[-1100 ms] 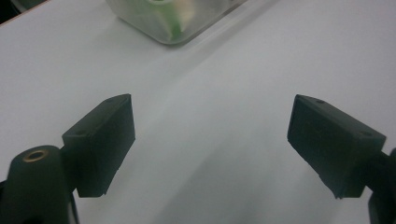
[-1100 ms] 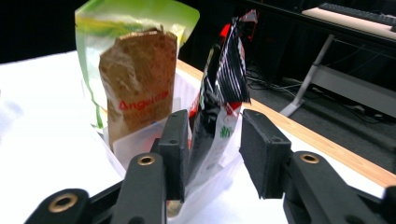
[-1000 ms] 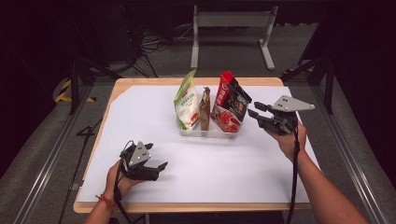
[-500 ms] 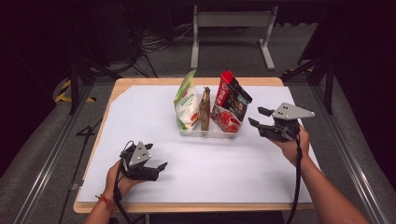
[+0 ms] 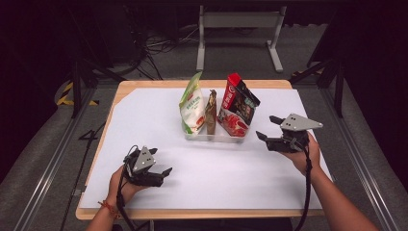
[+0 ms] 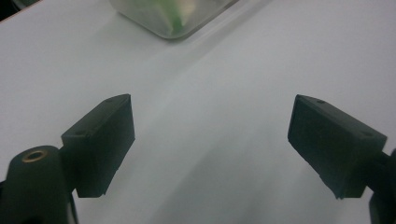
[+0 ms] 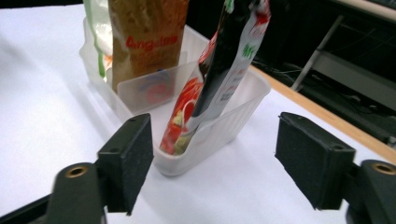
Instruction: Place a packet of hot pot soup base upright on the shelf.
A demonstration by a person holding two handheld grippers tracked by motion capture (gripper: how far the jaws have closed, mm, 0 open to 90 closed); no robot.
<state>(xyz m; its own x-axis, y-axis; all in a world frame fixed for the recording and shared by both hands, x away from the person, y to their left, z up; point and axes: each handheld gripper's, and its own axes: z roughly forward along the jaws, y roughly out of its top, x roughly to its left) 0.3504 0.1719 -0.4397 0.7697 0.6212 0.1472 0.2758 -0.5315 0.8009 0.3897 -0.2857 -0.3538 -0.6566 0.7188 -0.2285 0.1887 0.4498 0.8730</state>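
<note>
So starting on the left: my left gripper (image 5: 161,174) just sits low on the white sheet (image 5: 154,115) near the front edge of the table (image 5: 122,89), same spot as a second ago, jaws spread apart with nothing between them. In the left gripper view it's just blank sheet between the pads, with a corner of the clear plastic bin (image 6: 173,21) way up top.

Middle of the table is that bin (image 5: 214,136), and it's got three packs standing in it: the green-and-white pouch (image 5: 191,103) at the left end, the thin brown packet (image 5: 210,111) in the middle, and the red and black snack bag (image 5: 236,108) at the right end, leaning a bit to the right. From the right gripper view the red and black snack bag (image 7: 219,74) sits in its own compartment behind a divider, top poking well above the rim.

Now the bit that changed: my right gripper (image 5: 269,129). A second ago it was up against the top of the red bag with the jaws much narrower. Now it's dropped down and pulled off to the right of the bin, and its jaws have just been opening, nothing between them.

So I read that as the red bag being dropped off in the bin and let go. It's standing without help, so that placement looks done to me.
</note>
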